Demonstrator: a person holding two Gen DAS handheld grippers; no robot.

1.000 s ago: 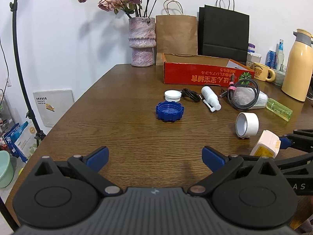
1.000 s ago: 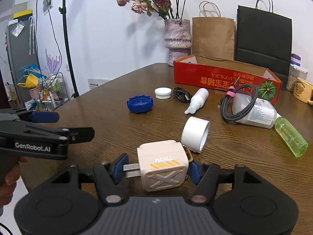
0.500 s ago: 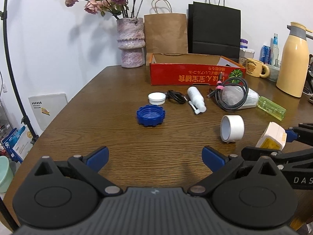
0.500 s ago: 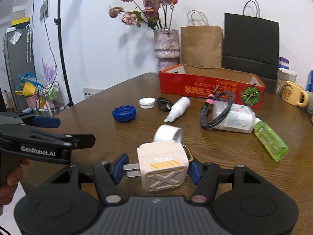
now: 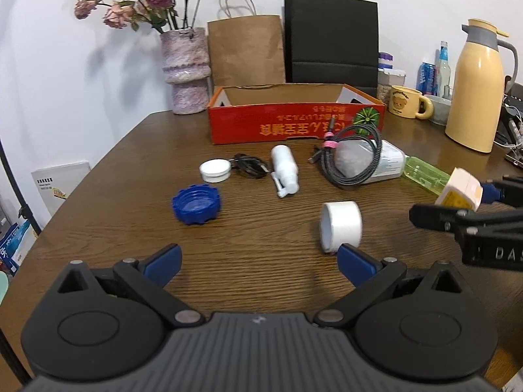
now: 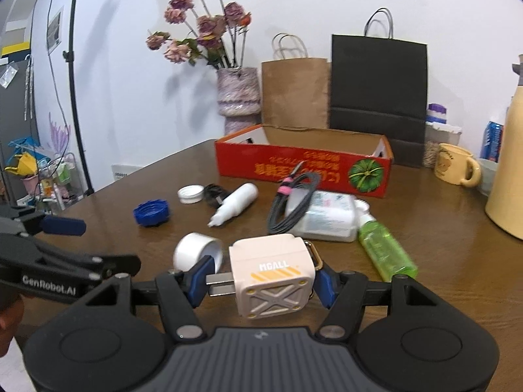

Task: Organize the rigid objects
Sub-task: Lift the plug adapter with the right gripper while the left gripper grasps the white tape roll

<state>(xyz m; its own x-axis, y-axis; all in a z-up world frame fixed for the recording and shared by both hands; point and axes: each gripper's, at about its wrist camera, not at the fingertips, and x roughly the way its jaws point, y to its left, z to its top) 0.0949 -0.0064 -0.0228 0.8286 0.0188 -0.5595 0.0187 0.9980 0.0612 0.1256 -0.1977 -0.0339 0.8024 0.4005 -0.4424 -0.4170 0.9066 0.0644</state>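
While clamped in the right gripper (image 6: 261,282), charger (image 6: 273,274) rides toward red box (image 6: 304,166); left gripper (image 5: 258,258) apart, empty; next, lift over rim, release inside.

Tally on the counter (image 5: 130,170): one red box (image 5: 294,125); two caps, one blue (image 5: 196,203), one white (image 5: 214,170); three bottles: white spray (image 5: 285,169), green (image 6: 385,251), clear labelled (image 6: 327,217). One tape roll (image 5: 340,225), one charger block (image 6: 273,272), two cable bundles (image 5: 349,160) (image 5: 248,167). Two paper bags (image 5: 246,49) (image 5: 331,40), one vase (image 5: 186,70), one mug (image 5: 407,102), one thermos (image 5: 475,85).
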